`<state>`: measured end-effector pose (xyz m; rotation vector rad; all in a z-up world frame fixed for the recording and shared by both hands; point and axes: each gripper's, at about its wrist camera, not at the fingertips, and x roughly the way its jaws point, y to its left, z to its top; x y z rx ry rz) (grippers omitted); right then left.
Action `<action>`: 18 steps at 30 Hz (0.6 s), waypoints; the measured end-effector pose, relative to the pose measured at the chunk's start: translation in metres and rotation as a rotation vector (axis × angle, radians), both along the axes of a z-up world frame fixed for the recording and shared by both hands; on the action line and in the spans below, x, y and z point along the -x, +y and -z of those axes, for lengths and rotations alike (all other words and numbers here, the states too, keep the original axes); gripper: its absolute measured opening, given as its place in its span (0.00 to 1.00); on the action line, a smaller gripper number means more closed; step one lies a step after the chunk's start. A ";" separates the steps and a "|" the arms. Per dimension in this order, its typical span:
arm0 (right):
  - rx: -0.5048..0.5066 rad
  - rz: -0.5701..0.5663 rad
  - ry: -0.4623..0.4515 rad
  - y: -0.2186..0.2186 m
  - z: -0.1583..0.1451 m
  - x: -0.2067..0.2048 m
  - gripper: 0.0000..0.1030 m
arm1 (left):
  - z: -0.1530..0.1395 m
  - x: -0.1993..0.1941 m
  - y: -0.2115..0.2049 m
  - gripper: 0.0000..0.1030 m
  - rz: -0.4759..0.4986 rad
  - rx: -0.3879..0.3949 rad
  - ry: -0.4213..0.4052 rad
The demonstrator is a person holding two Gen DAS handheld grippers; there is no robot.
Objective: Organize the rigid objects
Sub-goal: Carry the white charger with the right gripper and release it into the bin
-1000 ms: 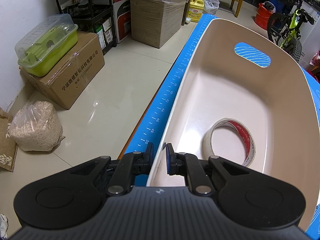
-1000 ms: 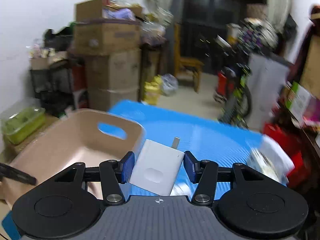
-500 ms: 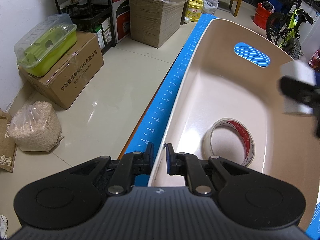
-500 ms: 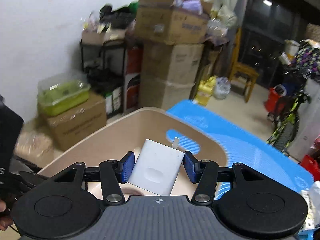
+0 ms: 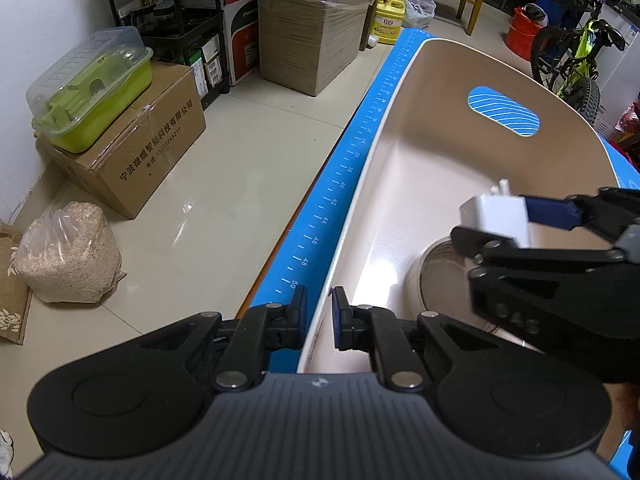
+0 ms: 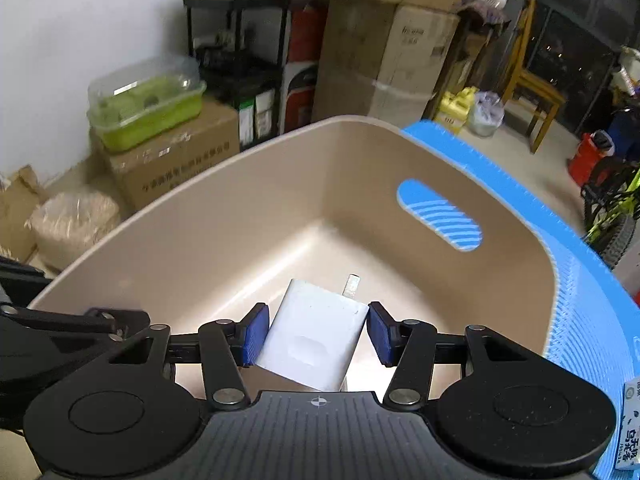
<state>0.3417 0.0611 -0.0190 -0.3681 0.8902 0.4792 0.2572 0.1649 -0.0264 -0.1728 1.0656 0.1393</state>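
Note:
My left gripper (image 5: 320,316) is shut on the near rim of the beige plastic basket (image 5: 384,128), one finger on each side of the wall. My right gripper (image 6: 316,334) is shut on a white plug-in charger (image 6: 316,340) and holds it inside the basket (image 6: 240,216), above the floor. The charger also shows in the left wrist view (image 5: 494,218), with its prongs pointing away from me. It hangs just over a roll of tape (image 5: 436,276) that lies on the basket floor, partly hidden by the right gripper.
The basket stands on a blue ruled mat (image 5: 344,184) at the table's left edge. Beyond the edge are floor, cardboard boxes (image 5: 132,156), a green plastic cage (image 5: 92,96), a sack (image 5: 68,260) and a bicycle (image 5: 576,64). A small packet (image 6: 630,428) lies on the mat at right.
My right gripper has carried the charger leftward and down into the basket, over the tape roll. My left gripper has kept its hold on the rim.

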 end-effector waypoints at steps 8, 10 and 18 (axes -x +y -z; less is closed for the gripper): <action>0.049 -0.007 0.118 0.008 0.023 -0.013 0.56 | 0.000 -0.001 0.000 0.14 0.001 -0.006 0.002; 0.080 -0.025 0.136 0.013 0.027 -0.013 0.56 | -0.001 -0.001 0.000 0.14 0.001 -0.007 0.002; 0.136 -0.047 0.195 0.021 0.037 -0.011 0.52 | -0.001 -0.001 0.000 0.14 0.001 -0.009 0.002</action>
